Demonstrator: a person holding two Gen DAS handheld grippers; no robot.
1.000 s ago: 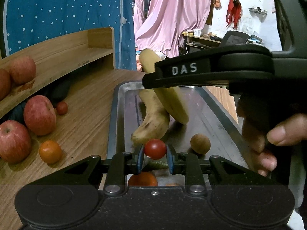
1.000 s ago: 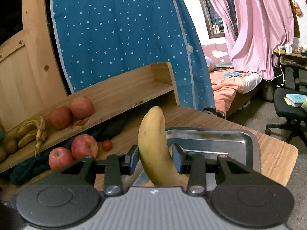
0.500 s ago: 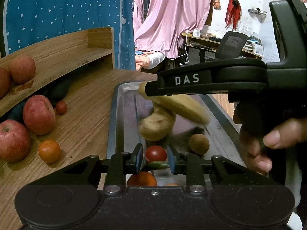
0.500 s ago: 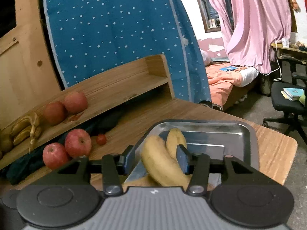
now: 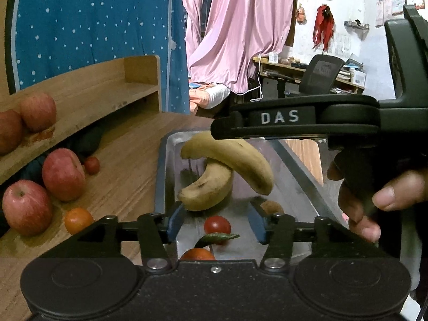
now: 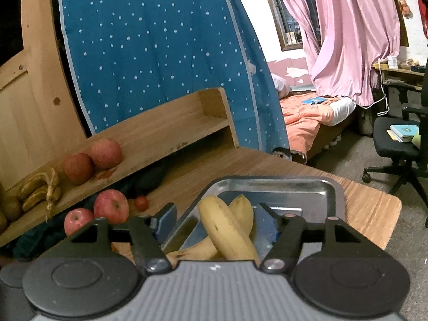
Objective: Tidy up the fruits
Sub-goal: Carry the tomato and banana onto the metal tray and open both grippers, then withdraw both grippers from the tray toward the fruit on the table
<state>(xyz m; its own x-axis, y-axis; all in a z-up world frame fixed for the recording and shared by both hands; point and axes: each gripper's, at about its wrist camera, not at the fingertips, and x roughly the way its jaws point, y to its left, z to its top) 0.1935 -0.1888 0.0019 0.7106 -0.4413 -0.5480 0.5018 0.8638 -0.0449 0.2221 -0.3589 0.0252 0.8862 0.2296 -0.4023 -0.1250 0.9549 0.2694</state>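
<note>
Left wrist view: left gripper (image 5: 216,223) jaws just been opening, apart, gripping nothing; cherry tomato (image 5: 217,226) loose between fingers (image 5: 175,222) on metal tray (image 5: 161,176). Two bananas (image 5: 235,160) crossed just beyond fingertips; three apples left.

Right wrist view: right gripper (image 6: 214,223) jaws just been opening, wide; spotted yellow banana (image 6: 227,232) between pads, untouched, lying across second in tray (image 6: 331,198).
</note>
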